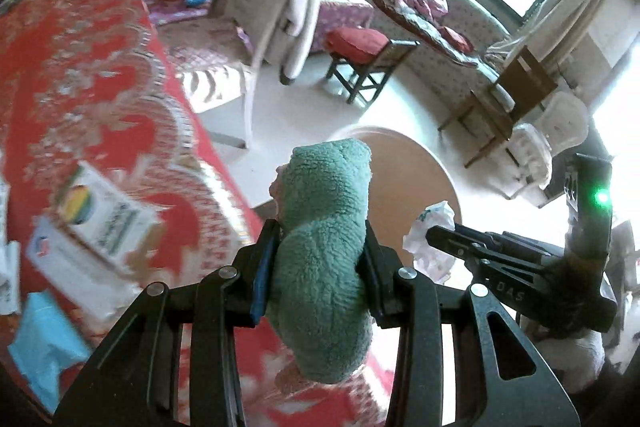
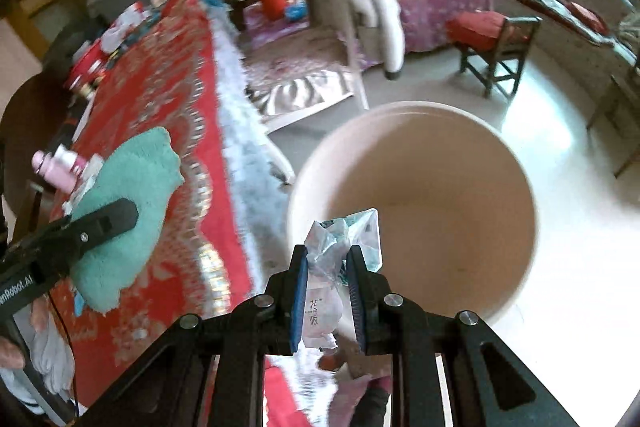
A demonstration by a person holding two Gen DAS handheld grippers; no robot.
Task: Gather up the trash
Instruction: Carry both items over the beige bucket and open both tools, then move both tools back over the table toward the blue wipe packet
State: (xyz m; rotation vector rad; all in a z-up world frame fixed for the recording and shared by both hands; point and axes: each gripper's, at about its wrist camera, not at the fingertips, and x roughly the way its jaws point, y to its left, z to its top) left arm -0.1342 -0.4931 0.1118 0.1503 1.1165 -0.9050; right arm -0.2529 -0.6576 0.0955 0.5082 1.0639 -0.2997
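The red patterned cloth [image 2: 160, 99] covers my surface and fills the left side of both views, its scalloped pale fringe hanging off the near edge. Just beside that edge, down on the pale floor [image 2: 568, 155], stands the round beige bin [image 2: 516, 267], its mouth open toward me.

On the surface near my left tool lie 2 flat boxes [image 1: 100, 223], 1 resting partly on the other, and a light blue packet [image 1: 44, 343] closer to me. At the far end of the cloth there is a blurred jumble of small items I cannot name. A pink bottle [image 2: 60, 163] lies on its side behind the towel in the right view.

My left tool [image 1: 320, 267] is closed tight on a green towel [image 1: 324, 259], folded into a thick roll that bulges above and below the fingers [image 1: 264, 275]. It is held above the edge of the surface, with the bin showing past it.

My right tool [image 2: 327, 291] is closed to a narrow gap on a crumpled wrapper [image 2: 344, 243], clear and whitish plastic with some teal print and a small label. The wrapper sticks up past the fingertips and sits over the near rim of the bin, in the air, not touching it as far as I can tell. In the left view the same wrapper [image 1: 428, 227] shows as a white crumple at the tip of that tool.
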